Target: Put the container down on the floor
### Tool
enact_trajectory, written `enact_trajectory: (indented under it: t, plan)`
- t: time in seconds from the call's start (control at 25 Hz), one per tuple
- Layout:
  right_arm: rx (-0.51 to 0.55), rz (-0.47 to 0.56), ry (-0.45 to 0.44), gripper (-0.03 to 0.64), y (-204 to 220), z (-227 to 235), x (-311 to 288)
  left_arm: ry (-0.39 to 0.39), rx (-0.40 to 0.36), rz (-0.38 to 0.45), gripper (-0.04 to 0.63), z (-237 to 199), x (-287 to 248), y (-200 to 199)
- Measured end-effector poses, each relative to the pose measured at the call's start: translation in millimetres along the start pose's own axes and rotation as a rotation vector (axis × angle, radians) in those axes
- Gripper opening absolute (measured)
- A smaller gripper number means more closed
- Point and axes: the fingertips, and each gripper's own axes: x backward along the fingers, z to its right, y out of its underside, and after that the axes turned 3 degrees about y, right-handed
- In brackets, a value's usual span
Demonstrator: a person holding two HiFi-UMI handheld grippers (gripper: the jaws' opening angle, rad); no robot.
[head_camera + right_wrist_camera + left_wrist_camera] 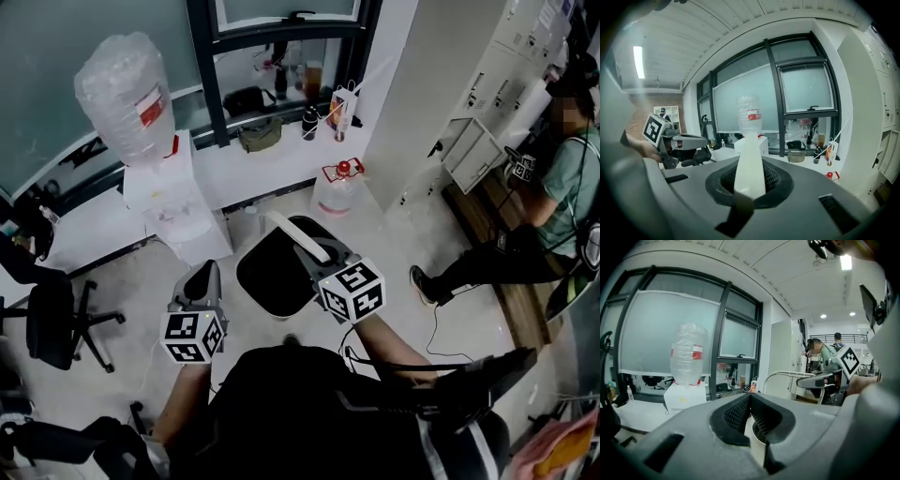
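The container (pixel 274 274) is a round bin with a black inside and a white bail handle (pixel 302 238). It sits in the middle of the head view, in front of the person's knees. My right gripper (pixel 317 253) is shut on the handle, which shows as a white strip (pixel 750 154) running up between the jaws in the right gripper view. My left gripper (pixel 203 274) hangs just left of the bin, apart from it, pads closed together (pixel 750 401). From the left gripper view I see the arched handle (pixel 785 376). The bin's underside is hidden.
A white water dispenser (pixel 173 202) with a big clear bottle (pixel 124 89) stands at the back left. A small jug with a red cap (pixel 339 187) stands beside the white column. An office chair (pixel 54 323) is at left, and a seated person (pixel 553 192) at right.
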Motion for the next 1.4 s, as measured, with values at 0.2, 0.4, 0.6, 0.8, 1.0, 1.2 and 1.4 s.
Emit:
enact_trajectory:
  t: [0.2,0.4,0.6,0.8,1.0,1.2,1.4]
  plan:
    - [-0.002,0.001,-0.026,0.020,3,22,-6,-0.030,-0.004,-0.016,0.009,3,-20,1]
    - [-0.009,-0.007,-0.032,0.020,4,45,-15,-0.040,-0.009,-0.042,0.009,4,-36,2]
    - [-0.023,-0.015,-0.028,0.020,5,61,-33,-0.030,0.000,-0.056,0.009,-5,-57,5]
    - [-0.030,-0.031,-0.013,0.020,2,72,-58,0.002,0.008,-0.062,0.009,-22,-87,5]
    - [-0.027,-0.043,0.004,0.020,-6,86,-80,0.043,0.018,-0.072,0.009,-40,-124,0]
    - [-0.019,-0.061,0.027,0.020,-12,100,-110,0.092,0.013,-0.076,0.009,-58,-157,-9]
    - [-0.019,-0.071,0.043,0.020,-17,109,-141,0.125,0.017,-0.086,0.009,-85,-185,-12]
